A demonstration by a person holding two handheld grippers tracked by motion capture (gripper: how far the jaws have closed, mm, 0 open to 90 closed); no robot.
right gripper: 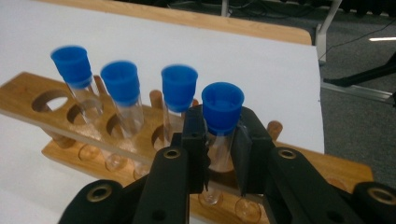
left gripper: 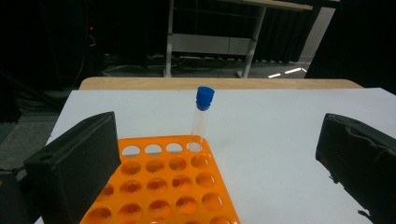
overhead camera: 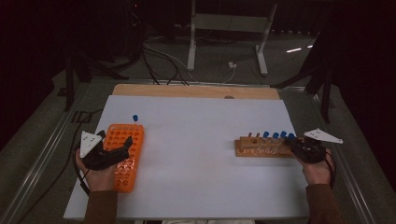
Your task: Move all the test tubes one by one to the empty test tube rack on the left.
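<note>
The right tongs [right gripper: 219, 154] squeeze the blue-capped test tube [right gripper: 221, 126] at the end of the wooden rack [right gripper: 327, 170], while the left tongs [left gripper: 215, 163] rest wide open over the orange rack [left gripper: 168, 186].

A clear glass tube [right gripper: 219, 140] with a blue cap stands upright in the end hole of the wooden rack [right gripper: 56, 100], lower centre of the right gripper view — clamped on both sides by the right tool [right gripper: 219, 154]. Three more blue-capped tubes [right gripper: 123, 100] stand in a row to its left, each in its own hole, with open holes beyond them.
</note>
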